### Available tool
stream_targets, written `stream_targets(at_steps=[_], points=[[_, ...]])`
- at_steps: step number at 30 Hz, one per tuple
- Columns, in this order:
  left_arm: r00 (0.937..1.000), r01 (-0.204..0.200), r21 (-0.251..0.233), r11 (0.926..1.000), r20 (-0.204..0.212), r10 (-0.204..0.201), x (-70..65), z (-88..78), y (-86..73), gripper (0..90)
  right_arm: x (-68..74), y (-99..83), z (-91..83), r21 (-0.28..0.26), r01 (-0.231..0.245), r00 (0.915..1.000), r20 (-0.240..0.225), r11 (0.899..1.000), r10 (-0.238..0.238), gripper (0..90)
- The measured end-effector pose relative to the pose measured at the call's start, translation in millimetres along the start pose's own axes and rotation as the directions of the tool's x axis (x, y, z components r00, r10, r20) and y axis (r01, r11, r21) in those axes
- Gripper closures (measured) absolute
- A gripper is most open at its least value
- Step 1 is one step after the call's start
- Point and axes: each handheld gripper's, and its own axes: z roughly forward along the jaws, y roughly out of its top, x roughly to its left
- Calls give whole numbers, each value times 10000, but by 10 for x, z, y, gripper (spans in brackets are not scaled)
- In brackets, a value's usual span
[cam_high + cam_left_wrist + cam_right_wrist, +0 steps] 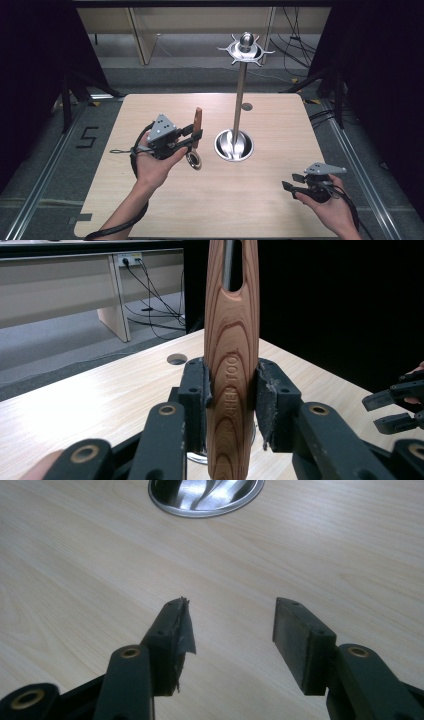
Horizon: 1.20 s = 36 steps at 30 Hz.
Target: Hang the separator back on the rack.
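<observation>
A kitchen tool with a wooden handle (198,124) and a metal ring-shaped end (194,160) is held upright above the left half of the table. My left gripper (192,136) is shut on that handle; in the left gripper view both pads press the wooden handle (231,385), which has a slot near its top. A steel stand (240,95) with a round base (234,145) and a hook crown (245,48) rises at the table's middle. My right gripper (291,182) hovers open over the front right of the table, its jaws (231,625) apart with nothing between them.
The light wooden table (210,205) has a small round hole (246,106) behind the stand. Black curtains flank both sides, and cables lie on the floor at the back right. The stand's base (206,495) lies ahead of the right gripper.
</observation>
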Motion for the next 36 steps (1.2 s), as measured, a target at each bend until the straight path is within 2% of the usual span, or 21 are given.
stream_targets(at_steps=[1,2,3,4,5,6,8,14,15,16,17,21,25,27,28,29,36], points=[[10000,21,-35,10000,-18,-21,-2,6,5,674,10,1,-5,77,-159,9999,-49,9998,159,488],[10000,21,-35,10000,-18,-21,-2,6,5,674,-1,0,0,-139,29,9999,107,9999,-27,487],[10000,19,-42,10000,-18,-19,0,12,10,674,-13,-3,6,-200,197,9998,103,9996,-195,488],[10000,28,-54,10000,-36,-28,1,17,18,674,-10,-2,6,-211,167,9998,107,9996,-164,487],[10000,34,-48,10000,-43,-34,1,18,23,674,-31,0,11,-262,419,9990,137,9988,-416,487],[10000,30,-16,10000,-63,-30,0,17,29,674,-16,4,4,-65,159,9999,-47,9999,-159,487],[10000,16,-60,10000,-74,-17,2,19,43,674,-17,1,10,-120,333,9994,79,9994,-333,487],[9999,7,-95,10000,-123,-9,-5,23,77,674,-8,-1,16,-123,290,9996,45,9995,-289,486],[9999,4,-90,10000,-115,-5,-7,26,84,674,3,-4,16,-75,158,9999,30,9998,-158,485],[9999,19,-80,10000,-130,-20,-12,33,97,674,-13,-5,22,-146,370,9993,41,9992,-369,485],[9999,21,-82,10000,-144,-22,-15,38,103,674,-3,-3,18,-107,215,9998,26,9997,-214,485],[9999,-27,-105,9999,-136,25,-24,60,124,674,-17,-2,20,-250,394,9992,49,9989,-393,484],[9999,-9,-138,9999,-126,7,-38,76,132,674,-15,-3,17,-230,328,9995,34,9992,-327,482],[9999,10,-167,9999,-104,-12,-44,91,139,674,-13,-2,12,-130,264,9997,-11,9996,-264,479],[9999,13,-159,9999,-113,-15,-45,95,143,673,17,-7,13,-43,-110,9999,-71,9999,110,478],[9999,38,-171,9998,-124,-40,-47,101,147,674,-8,-7,22,-123,241,9997,-50,9996,-242,477],[9999,36,-190,9998,-109,-38,-62,137,172,674,-4,-1,20,-193,267,9996,-41,9995,-268,476]])
